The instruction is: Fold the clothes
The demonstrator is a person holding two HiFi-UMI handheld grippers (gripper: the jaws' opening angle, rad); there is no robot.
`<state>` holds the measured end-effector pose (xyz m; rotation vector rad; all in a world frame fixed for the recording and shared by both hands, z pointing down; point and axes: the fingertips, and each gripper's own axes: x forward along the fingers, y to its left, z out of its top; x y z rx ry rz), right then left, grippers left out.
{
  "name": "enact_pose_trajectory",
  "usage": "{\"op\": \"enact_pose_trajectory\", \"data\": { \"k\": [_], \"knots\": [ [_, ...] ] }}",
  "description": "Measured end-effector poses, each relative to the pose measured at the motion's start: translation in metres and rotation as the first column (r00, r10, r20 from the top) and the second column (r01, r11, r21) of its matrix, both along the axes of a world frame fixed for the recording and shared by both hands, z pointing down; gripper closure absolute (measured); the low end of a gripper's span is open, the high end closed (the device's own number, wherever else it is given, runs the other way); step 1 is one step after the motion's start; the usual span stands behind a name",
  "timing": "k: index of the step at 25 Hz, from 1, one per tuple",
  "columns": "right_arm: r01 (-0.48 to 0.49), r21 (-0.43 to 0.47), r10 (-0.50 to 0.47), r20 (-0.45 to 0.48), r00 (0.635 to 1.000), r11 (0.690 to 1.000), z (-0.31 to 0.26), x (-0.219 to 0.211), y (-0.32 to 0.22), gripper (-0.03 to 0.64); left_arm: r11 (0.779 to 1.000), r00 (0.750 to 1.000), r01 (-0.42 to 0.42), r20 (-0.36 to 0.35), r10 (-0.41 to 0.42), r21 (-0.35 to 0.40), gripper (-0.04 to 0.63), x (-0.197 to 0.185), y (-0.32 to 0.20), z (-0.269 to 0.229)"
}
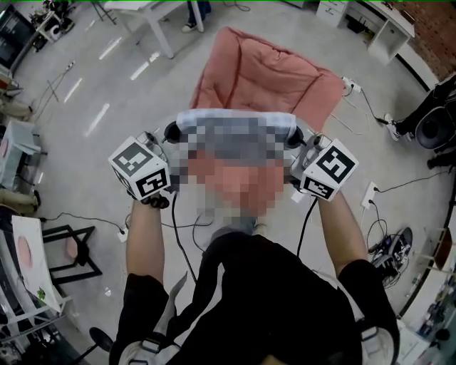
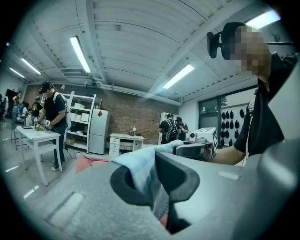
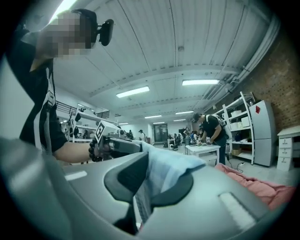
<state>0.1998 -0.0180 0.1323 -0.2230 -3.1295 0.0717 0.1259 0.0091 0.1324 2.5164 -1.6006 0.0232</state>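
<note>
**Head view, read left to right.** At centre left, the left claw (image 1: 171, 132) is clamped on one top corner of the garment (image 1: 235, 120). The left gripper view shows pale blue cloth pinched between the closed jaws. The garment's top edge runs level across the middle of the frame to the right claw (image 1: 294, 135), which is likewise closed on the opposite corner, as the right gripper view confirms.

The two-corner hold, raised in front of the person's chest, probably serves to pull the top edge straight and let the body of the garment hang flat — a likely starting position for a fold.

**Edges and clearance.**
- Left: bare floor (image 1: 100, 93) lies open at upper left, bounded by a white table (image 1: 153, 14) at the top and a black rack (image 1: 68, 246) at lower left.
- Centre: beyond the hanging garment, a pink quilt (image 1: 263, 75) is spread on the floor. It is judged the likeliest surface for laying the garment down, and its near edge is hidden behind the cloth.
- Right: a white socket block (image 1: 370, 194) and trailing leads cross the floor, so room there looks tighter.
</note>
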Motion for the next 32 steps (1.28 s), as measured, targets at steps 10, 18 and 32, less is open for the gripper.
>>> {"op": "enact_pose_trajectory", "data": {
  "k": [10, 18, 32],
  "knots": [
    [-0.114, 0.053, 0.120, -0.116, 0.986, 0.992, 0.036, 0.017, 0.047, 0.592, 0.997, 0.997, -0.066, -0.030, 0.065, -0.029, 0.565, 0.013, 0.031, 0.042],
    [-0.271, 0.009, 0.270, -0.113, 0.956, 0.963, 0.048, -0.054, 0.044, 0.594, 0.975, 0.975, -0.222, -0.033, 0.221, -0.023, 0.565, -0.057, 0.024, 0.054],
    [-0.576, -0.053, 0.568, -0.115, 0.815, 0.816, 0.071, -0.170, 0.078, 0.594, 0.863, 0.862, -0.503, 0.036, 0.505, -0.053, 0.566, -0.173, 0.036, 0.069]
  ]
}}
